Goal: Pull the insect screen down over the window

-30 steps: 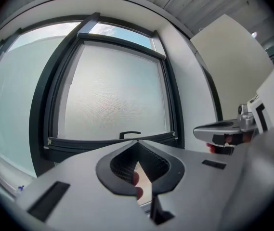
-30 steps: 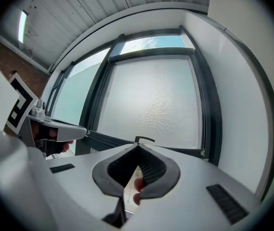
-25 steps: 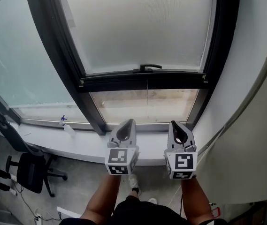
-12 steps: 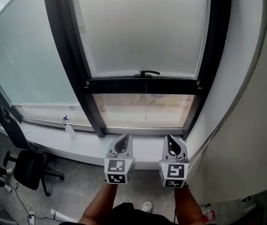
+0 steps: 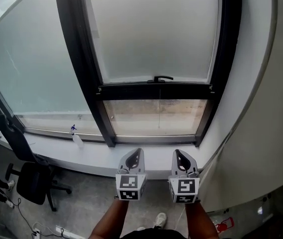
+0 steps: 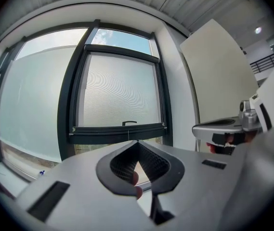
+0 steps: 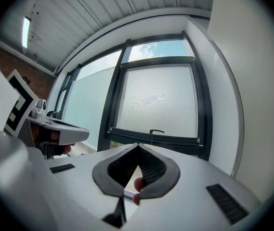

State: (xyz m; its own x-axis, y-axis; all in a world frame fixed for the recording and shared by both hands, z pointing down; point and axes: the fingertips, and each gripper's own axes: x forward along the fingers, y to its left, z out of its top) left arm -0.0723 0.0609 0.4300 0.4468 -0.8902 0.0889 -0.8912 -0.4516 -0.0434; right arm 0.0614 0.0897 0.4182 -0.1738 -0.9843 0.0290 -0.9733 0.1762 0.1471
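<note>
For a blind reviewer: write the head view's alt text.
An insect screen covers most of a black-framed window, its bottom bar above an uncovered glass strip. Below, the left gripper and right gripper, both shut, empty, face the sill.

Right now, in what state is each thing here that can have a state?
screen: down most of the way, with a gap left above the sill.
handle: free, no gripper on it.
left gripper: shut, empty, short of the window.
right gripper: shut, empty, short of the window.
</note>
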